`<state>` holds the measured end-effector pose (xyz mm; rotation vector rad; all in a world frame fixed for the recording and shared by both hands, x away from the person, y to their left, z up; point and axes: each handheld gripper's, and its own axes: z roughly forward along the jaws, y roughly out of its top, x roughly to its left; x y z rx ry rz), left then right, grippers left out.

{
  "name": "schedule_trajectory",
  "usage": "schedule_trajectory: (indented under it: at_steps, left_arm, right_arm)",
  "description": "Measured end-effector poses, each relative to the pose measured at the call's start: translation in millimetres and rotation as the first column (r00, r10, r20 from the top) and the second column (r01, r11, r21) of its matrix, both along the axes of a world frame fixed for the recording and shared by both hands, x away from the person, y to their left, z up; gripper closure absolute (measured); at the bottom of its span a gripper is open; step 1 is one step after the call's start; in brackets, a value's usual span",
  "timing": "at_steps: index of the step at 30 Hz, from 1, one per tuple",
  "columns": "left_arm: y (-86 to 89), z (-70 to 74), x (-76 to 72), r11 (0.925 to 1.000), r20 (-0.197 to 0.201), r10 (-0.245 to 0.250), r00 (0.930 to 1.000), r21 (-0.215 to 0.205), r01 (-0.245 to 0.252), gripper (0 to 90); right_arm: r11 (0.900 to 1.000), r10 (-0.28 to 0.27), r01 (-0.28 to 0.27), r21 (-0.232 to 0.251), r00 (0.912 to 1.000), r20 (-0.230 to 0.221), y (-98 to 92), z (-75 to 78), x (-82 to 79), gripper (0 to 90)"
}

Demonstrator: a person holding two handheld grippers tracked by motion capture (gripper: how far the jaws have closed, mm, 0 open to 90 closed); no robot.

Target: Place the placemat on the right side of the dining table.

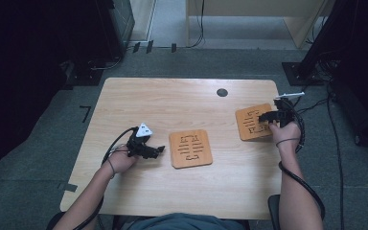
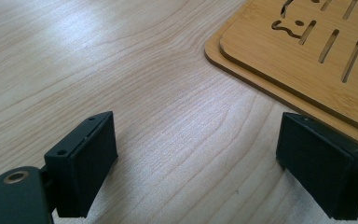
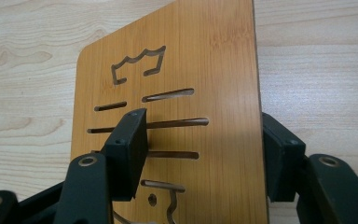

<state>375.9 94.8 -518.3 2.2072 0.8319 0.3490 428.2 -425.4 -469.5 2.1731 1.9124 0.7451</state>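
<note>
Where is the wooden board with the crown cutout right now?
In the high view the board with the crown cutout lies near the table's right edge, under the right claw, right of the other slotted board.

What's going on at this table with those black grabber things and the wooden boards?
A person sits at a wooden table with a two-jaw gripper in each hand. The right gripper is over the edge of one slotted bamboo board near the table's right side, its jaws either side of the board's edge and apart. The left gripper rests open beside the stacked boards in the middle, not touching them.
</note>
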Motion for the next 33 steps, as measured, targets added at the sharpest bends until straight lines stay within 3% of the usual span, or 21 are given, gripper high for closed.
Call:
schedule_trajectory:
  at_steps: [22, 30, 33]
  left_arm:
    - [0.0, 0.0, 0.0, 1.0000, 0.000, 0.000, 1.0000, 0.000, 0.000, 11.3]
    - [0.0, 0.0, 0.0, 1.0000, 0.000, 0.000, 1.0000, 0.000, 0.000, 11.3]
    - [0.0, 0.0, 0.0, 1.0000, 0.000, 0.000, 1.0000, 0.000, 0.000, 11.3]
  right_arm:
    - [0.998, -0.023, 0.025, 0.052, 0.9993, -0.031, -6.4, -12.6, 2.7, 39.4]
    - [0.999, -0.034, 0.036, 0.040, 0.9978, -0.058, -8.0, -17.1, 3.3, 39.7]
    - [0.997, -0.045, 0.048, 0.060, 0.9974, -0.057, -10.6, -18.1, 2.8, 39.3]
